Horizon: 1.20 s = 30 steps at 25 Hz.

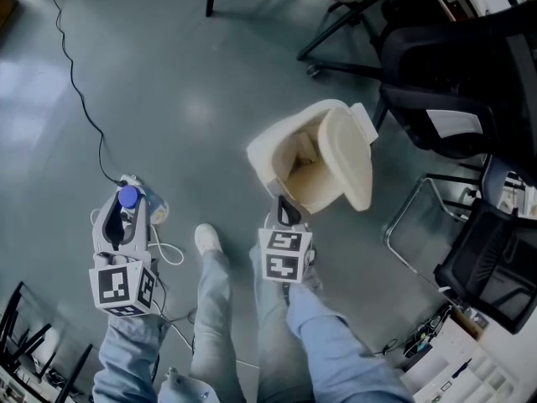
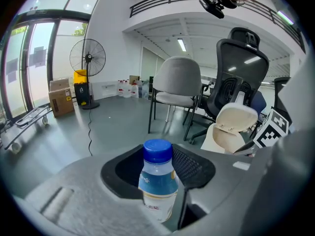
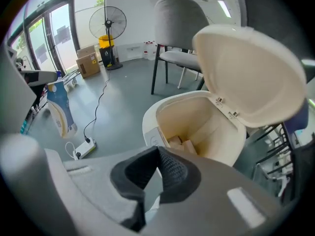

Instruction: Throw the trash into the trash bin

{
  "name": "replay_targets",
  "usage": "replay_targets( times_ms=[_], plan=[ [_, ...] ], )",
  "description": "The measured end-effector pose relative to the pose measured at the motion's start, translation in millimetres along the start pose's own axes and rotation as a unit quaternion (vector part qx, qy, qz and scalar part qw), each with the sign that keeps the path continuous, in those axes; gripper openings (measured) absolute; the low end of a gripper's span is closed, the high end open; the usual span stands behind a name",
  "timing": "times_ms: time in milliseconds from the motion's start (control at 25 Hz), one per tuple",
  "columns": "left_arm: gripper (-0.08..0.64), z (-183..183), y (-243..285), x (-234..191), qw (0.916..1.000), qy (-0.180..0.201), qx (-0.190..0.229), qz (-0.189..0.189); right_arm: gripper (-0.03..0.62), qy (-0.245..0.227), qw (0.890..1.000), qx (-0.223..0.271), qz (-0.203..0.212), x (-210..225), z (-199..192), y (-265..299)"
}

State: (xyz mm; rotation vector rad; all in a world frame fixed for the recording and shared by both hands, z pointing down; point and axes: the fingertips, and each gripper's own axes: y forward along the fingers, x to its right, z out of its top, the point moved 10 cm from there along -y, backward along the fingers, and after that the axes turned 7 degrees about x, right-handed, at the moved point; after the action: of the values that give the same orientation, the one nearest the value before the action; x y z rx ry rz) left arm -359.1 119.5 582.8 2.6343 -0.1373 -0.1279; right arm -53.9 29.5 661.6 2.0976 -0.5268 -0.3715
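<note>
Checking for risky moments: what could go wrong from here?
The left gripper holds the bottle well aside from the trash bin; released early, it would likely hit the floor. The raised lid leans over part of the opening, so a tossed bottle could bounce off it. The white cable beside the shoe could catch a step.

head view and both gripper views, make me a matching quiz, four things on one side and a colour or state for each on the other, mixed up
Things:
1. bottle cap
2. trash bin lid
3. right gripper
4. left gripper

Colours and states:
a. jaws together, nothing between them
b. blue
c. swung open
d. shut on the bottle

Pairs: 1-b, 2-c, 3-a, 4-d
</note>
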Motion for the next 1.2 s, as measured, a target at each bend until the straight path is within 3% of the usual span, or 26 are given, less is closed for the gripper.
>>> replay_targets(
  times_ms=[200,400,840,1200],
  plan=[
    [0.187,0.1,-1.2,2.9,1.0000,0.004,-0.002,-0.004,0.005,0.055,0.998,0.014,0.025,12.6,-2.1,-2.6],
    [0.187,3.8,-1.0,4.9,1.0000,0.008,-0.002,-0.004,0.003,0.075,0.996,0.018,0.042,21.9,1.8,-9.5],
    [0.187,46.5,6.8,45.0,0.9992,0.016,0.016,-0.034,0.003,0.108,0.992,0.061,-0.008,73.8,28.0,-55.4],
    [0.187,103.0,12.1,95.4,0.9947,0.035,0.036,-0.089,0.003,0.179,0.976,0.091,-0.084,143.4,31.9,-116.3]
  ],
)
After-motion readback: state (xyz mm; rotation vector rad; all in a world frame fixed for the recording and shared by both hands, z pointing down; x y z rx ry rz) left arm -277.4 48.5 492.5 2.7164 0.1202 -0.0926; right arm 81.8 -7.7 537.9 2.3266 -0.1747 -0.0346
